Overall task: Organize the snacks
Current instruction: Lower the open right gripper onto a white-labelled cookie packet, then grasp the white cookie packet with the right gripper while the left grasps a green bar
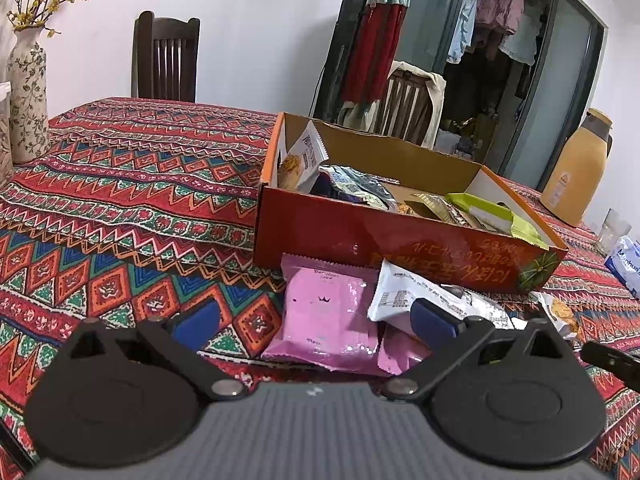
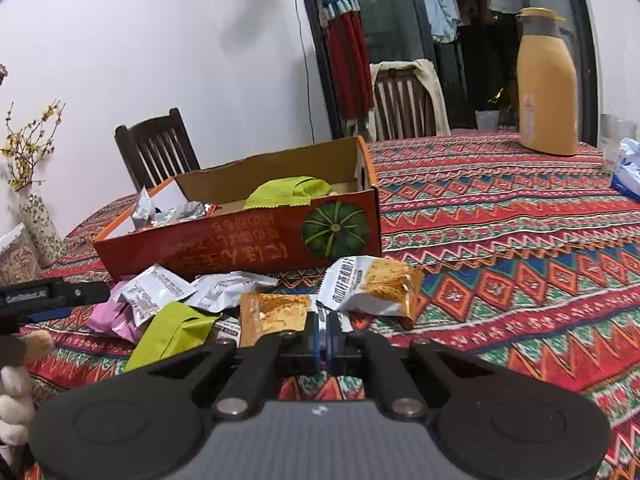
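Two hand-held grippers tilt downward: right hand-held gripper (image 2: 322, 334) pinched together, left hand-held gripper (image 1: 316, 318) spread.

We count one orange cardboard box (image 2: 240, 240), open-topped, at twelve o'clock from the right wrist camera. Loose on the patterned cloth before it we count about seven snack packets: two white ones (image 2: 156, 288), one pink (image 2: 110, 318) at nine o'clock, one green (image 2: 172, 330), one orange (image 2: 276, 314), one white-and-orange (image 2: 372, 284) at one o'clock, and a second pink packet (image 1: 328, 312) in the left wrist view. Inside the box we can tell one green packet (image 2: 292, 190) and some silver ones, too jumbled to number. We count two wooden chairs (image 1: 166, 60), one flowered vase (image 1: 28, 92) at ten o'clock, and one yellow jug (image 2: 546, 84) at two o'clock.
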Tool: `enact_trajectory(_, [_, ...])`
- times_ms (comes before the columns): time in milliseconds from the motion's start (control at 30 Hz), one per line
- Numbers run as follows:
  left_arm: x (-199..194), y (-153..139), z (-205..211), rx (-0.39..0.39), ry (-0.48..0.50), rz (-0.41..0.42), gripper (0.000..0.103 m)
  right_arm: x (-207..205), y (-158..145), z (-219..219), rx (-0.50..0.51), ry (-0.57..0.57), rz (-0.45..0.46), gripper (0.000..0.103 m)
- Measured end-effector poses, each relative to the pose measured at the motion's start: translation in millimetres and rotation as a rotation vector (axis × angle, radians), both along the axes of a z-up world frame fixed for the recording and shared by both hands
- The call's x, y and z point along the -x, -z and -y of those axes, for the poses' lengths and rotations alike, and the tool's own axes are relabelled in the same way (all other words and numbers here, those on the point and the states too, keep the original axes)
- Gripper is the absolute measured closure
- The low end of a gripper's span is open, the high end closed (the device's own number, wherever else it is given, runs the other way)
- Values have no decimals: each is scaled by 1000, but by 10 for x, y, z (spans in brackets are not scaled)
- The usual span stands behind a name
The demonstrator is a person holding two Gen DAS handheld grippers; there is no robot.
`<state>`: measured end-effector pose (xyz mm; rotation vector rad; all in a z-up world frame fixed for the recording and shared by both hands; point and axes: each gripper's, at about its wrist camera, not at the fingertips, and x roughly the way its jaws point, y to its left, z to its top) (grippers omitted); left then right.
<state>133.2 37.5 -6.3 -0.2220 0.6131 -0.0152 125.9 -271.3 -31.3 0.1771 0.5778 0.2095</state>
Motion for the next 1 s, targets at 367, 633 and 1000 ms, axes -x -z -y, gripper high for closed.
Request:
enact_trajectory(367, [35, -12, -5, -8, -18, 13, 0, 98, -18, 72, 20, 35, 2, 90])
enact_trajectory(633, [41, -20, -9, -3, -12, 17, 0, 7, 95, 59, 31, 48, -38, 63])
enact_trajectory(1000, [38, -12, -6, -1, -11, 13, 0, -375, 42, -231, 30, -62, -72, 47])
